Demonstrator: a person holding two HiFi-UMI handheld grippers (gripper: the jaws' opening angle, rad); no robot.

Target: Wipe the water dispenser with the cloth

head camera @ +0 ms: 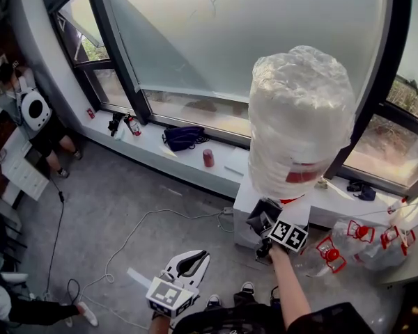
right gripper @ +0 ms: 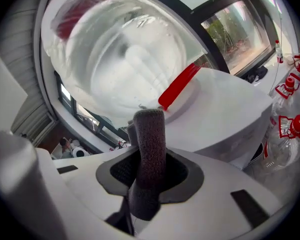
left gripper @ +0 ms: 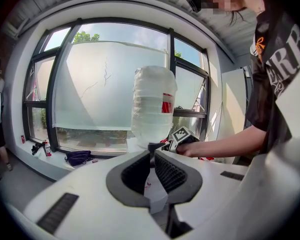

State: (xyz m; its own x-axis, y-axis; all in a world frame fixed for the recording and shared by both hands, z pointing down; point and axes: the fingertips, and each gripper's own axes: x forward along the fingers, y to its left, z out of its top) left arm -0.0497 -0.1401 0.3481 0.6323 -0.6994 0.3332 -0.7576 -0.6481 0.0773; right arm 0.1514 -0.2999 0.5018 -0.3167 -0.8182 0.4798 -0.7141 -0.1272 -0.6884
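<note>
Beside the window sill (head camera: 160,152), the white water dispenser (head camera: 245,204) stands with a large clear bottle (head camera: 299,117) upended on it. From the head view the bottle covers most of the dispenser's top, and the person's right arm cuts across its front. The right gripper (head camera: 263,223) is at the dispenser's top front edge, its jaws closed on a folded dark grey cloth (right gripper: 149,154) that sticks up past the jaw tips; whether the cloth touches the surface cannot be made out. The left gripper (head camera: 188,263) hangs low over the floor (head camera: 125,200), well apart from the dispenser, its jaws drawn together with nothing between them. A red can (head camera: 208,158) and a dark bag (head camera: 182,137) sit on the sill. Empty bottles (head camera: 362,239) at the right are partly cut off.
</note>
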